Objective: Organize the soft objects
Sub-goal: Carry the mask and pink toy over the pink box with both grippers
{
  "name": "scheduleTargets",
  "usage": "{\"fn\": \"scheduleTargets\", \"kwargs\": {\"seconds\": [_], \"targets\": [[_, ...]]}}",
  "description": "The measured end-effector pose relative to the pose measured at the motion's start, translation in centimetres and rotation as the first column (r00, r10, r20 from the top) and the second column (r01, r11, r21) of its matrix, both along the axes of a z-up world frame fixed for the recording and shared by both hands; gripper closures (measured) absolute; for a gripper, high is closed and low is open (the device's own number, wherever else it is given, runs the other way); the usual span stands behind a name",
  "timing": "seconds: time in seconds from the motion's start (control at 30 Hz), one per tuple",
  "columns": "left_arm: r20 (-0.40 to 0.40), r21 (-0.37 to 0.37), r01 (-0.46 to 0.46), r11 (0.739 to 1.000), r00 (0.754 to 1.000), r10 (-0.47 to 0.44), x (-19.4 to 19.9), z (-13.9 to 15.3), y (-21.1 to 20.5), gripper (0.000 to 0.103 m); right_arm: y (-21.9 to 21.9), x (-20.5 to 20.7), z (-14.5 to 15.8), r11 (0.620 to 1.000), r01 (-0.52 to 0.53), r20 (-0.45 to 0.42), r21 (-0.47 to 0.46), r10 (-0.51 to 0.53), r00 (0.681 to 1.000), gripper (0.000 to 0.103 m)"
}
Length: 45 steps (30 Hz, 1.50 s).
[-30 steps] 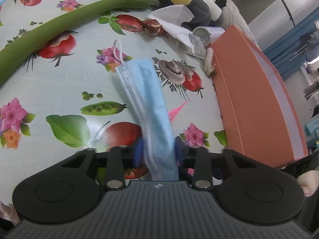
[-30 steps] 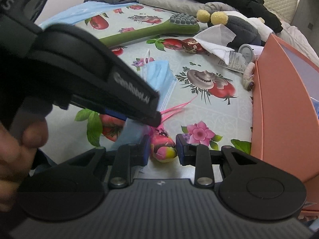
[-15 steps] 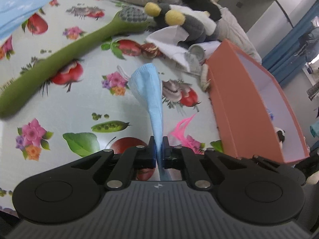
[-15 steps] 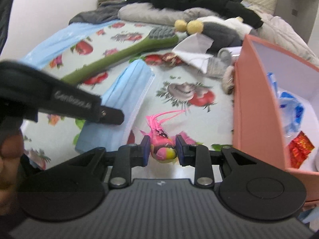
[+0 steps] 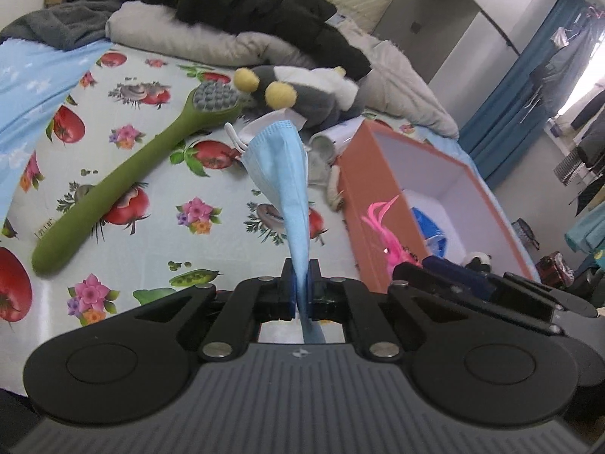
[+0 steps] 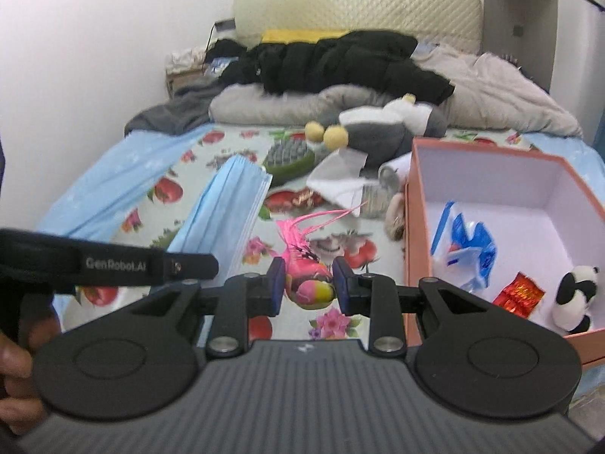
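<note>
The bed (image 6: 113, 189), covered with a cloth printed with fruit and flowers, carried everything, and the orange box (image 6: 412, 227) stood at its right edge, open at the top, with a small panda toy (image 6: 573, 299) and some wrappers already inside. The blue face mask (image 5: 281, 174) hung in the air above the middle of the cloth, pinched at one end by the left gripper (image 5: 300, 287), whose fingers were clenched tight on it. The pink feathered toy bird (image 6: 306, 276) was grasped between the fingers of the right gripper (image 6: 308, 283), also lifted off the cloth, just beside the near left wall of the box. I judged the step was to carry both soft things over the box. To do it well, each gripper should come fully above the box wall before letting go, because the mask hangs long and could catch on the rim, and the bird's thin feathers could bend there too. The green brush (image 5: 124, 178) and the grey plush (image 5: 302, 94) waited near the far edge.
</note>
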<state>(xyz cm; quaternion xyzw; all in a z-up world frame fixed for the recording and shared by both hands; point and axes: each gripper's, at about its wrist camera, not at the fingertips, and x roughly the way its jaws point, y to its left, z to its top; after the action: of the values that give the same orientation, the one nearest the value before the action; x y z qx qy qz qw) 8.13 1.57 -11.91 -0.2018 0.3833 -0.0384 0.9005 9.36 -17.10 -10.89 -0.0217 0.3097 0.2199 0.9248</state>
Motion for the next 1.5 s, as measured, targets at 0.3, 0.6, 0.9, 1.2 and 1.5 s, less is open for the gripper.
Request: {"fn": "scheduleTargets", "kwargs": {"seconds": [0.3, 0.6, 0.9, 1.2, 1.5], "targets": [[0.065, 0.006, 0.041, 0.999, 0.997, -0.041, -1.9, 3.9, -1.8, 0.097, -2.0, -2.0, 3.3, 0.998, 0.034, 0.049, 0.044, -0.036, 0.998, 0.072], [0.113, 0.0, 0.153, 0.988, 0.982, -0.152, -0.9, 6.4, -5.9, 0.097, -5.5, -2.8, 4.8, 0.992, 0.109, 0.08, 0.063, -0.114, 0.99, 0.072], [0.103, -0.018, 0.293, 0.956, 0.951, -0.29, 2.3, 6.1, -11.4, 0.097, -10.4, -2.7, 4.9, 0.971, 0.233, 0.084, 0.057, -0.237, 0.968, 0.072], [0.065, -0.036, 0.392, 0.919, 0.919, -0.39, 11.5, 6.1, -15.3, 0.097, -14.3, 2.3, 6.8, 0.95, 0.311, 0.157, -0.02, -0.304, 0.94, 0.072], [-0.015, -0.054, 0.431, 0.901, 0.902, -0.432, 22.3, 7.7, -19.2, 0.097, -18.4, 11.3, 6.0, 0.952, 0.307, -0.032, 0.016, -0.307, 0.951, 0.072]]}}
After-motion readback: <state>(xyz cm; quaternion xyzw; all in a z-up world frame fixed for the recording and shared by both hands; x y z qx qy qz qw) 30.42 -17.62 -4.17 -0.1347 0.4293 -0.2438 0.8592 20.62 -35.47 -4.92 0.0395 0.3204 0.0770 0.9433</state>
